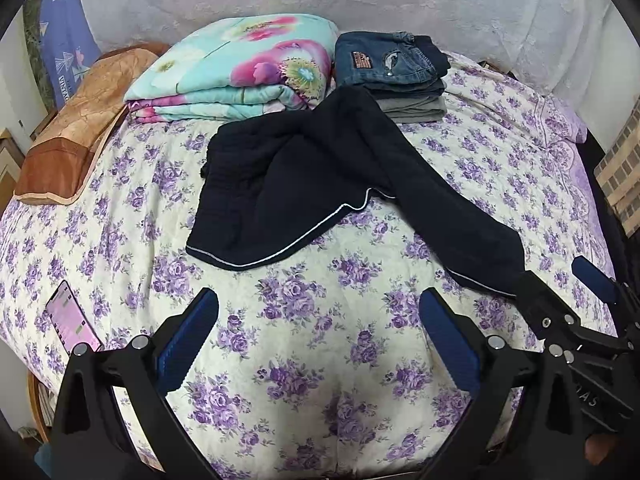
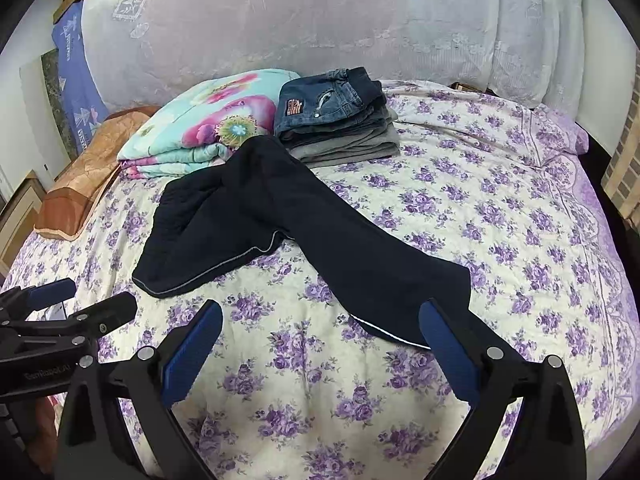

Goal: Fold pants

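Dark navy pants lie spread on the floral bedspread, one leg folded back to the left, the other stretched toward the near right; they also show in the right wrist view. My left gripper is open and empty, hovering over bare bedspread in front of the pants. My right gripper is open and empty, its right finger just over the hem of the stretched leg. The right gripper also shows at the right edge of the left wrist view, beside that hem.
A folded floral quilt and a stack of folded jeans and pants sit at the back of the bed. A brown pillow lies at the left. A phone lies near the left edge. A white curtain hangs behind.
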### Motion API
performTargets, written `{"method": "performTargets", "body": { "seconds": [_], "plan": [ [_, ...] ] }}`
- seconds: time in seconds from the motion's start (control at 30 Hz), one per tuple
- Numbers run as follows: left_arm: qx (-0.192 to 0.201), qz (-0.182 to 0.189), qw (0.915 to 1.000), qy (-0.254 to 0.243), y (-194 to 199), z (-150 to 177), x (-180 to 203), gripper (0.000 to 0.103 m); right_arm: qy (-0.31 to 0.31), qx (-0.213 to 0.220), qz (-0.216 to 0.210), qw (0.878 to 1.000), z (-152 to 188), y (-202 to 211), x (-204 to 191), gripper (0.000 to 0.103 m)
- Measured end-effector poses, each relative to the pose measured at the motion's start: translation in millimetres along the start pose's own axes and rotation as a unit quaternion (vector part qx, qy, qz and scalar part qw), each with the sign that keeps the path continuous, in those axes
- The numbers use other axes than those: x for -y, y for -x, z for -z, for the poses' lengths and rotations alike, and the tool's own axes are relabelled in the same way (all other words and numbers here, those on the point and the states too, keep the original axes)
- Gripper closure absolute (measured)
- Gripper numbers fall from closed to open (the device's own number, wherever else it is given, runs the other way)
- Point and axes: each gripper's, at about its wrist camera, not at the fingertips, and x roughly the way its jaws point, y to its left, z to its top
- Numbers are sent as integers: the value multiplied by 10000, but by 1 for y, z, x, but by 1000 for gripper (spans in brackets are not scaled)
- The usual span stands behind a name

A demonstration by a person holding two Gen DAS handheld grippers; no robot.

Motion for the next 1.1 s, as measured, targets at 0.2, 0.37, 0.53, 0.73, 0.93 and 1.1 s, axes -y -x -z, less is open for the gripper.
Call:
{"method": "performTargets", "body": {
  "seconds": [0.2,0.37,0.53,0.73,0.93,1.1],
  "plan": [
    [0,-160,9999,58,-3,-1,-4,5,64,-52,-133,9999,0,-7,-6,4],
    [17,-183,9998,67,-4,-2,-6,5,35,-92,-243,9997,1,-12,-7,4],
    [-22,-209,9997,114,-8,-2,-8,5,70,-147,-277,9995,-1,-17,-9,4],
    [-26,-222,9995,204,-10,1,-13,5,187,-129,-287,9993,-2,-19,-13,4],
    [-83,-99,9995,300,-13,2,-16,6,216,-108,-316,9992,-4,-19,-14,4],
    [-48,-183,9995,252,-13,2,-15,6,216,-112,-311,9992,-4,-20,-13,4]
  ]
}}
